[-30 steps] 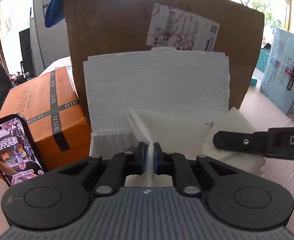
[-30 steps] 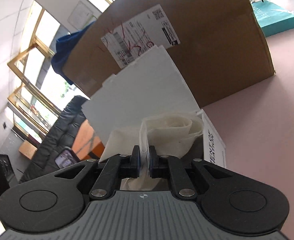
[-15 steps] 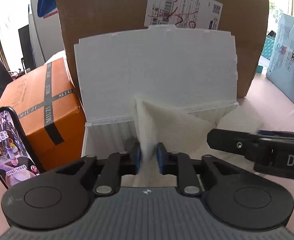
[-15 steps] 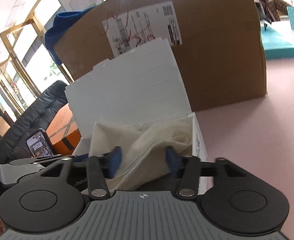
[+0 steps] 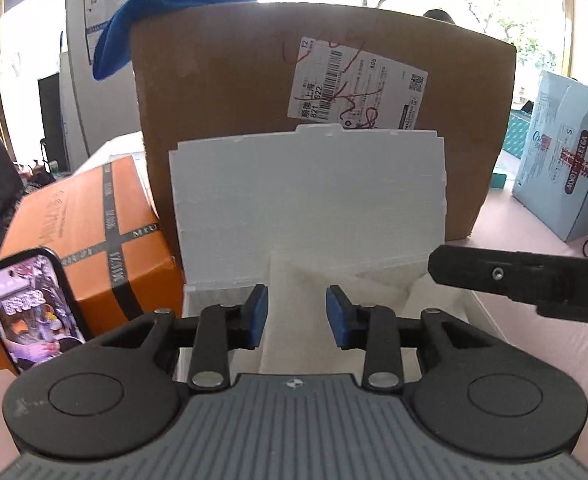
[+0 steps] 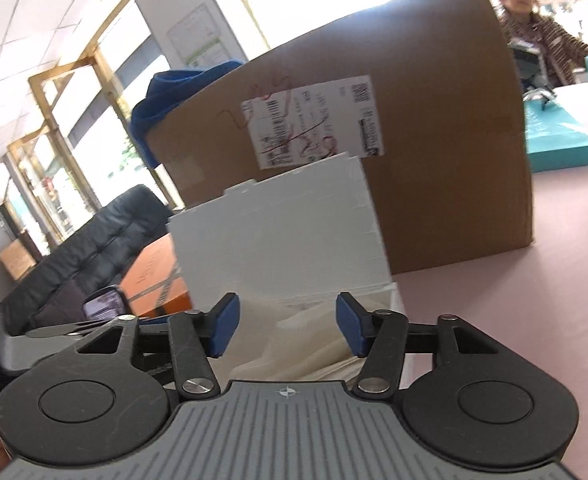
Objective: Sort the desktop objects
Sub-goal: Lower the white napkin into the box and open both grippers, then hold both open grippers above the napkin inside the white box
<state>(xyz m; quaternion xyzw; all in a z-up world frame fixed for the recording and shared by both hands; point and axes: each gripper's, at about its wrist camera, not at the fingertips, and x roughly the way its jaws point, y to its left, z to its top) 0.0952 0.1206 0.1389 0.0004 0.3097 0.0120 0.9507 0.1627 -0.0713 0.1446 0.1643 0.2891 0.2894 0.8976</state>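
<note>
Hovering with jaws spread wide over an open white box [image 5: 310, 208] on a pink table [image 6: 534, 320], left gripper [image 5: 296, 316] and right gripper [image 5: 522, 284] both empty, nothing pinched. White cloth [image 5: 302, 300] lying loose and crumpled inside the box, one peak standing up between the left gripper's blue pads [image 5: 336, 316] but apparently not touched by them. Same cloth seen cream-coloured and folded below the right gripper [image 6: 286, 328] in the right wrist view, again free of its pads [image 6: 348, 326]. Box lid upright, leaning against a large brown carton [image 5: 234, 100] with a shipping label [image 5: 358, 84]. Orange box [image 5: 78, 216] and a lit phone [image 5: 30, 312] just beside the white box on the left; blue rag [image 5: 162, 8] draped on the carton's top corner; pale blue package [image 5: 562, 152] well apart on the right. Judged as the letting-go stage of stowing the cloth. To finish cleanly: lifting both grippers straight up with jaws kept wide so no fold snags on a pad; pressing the raised peak down below the rim before any attempt to tip the lid shut; steering clear of the phone.
</note>
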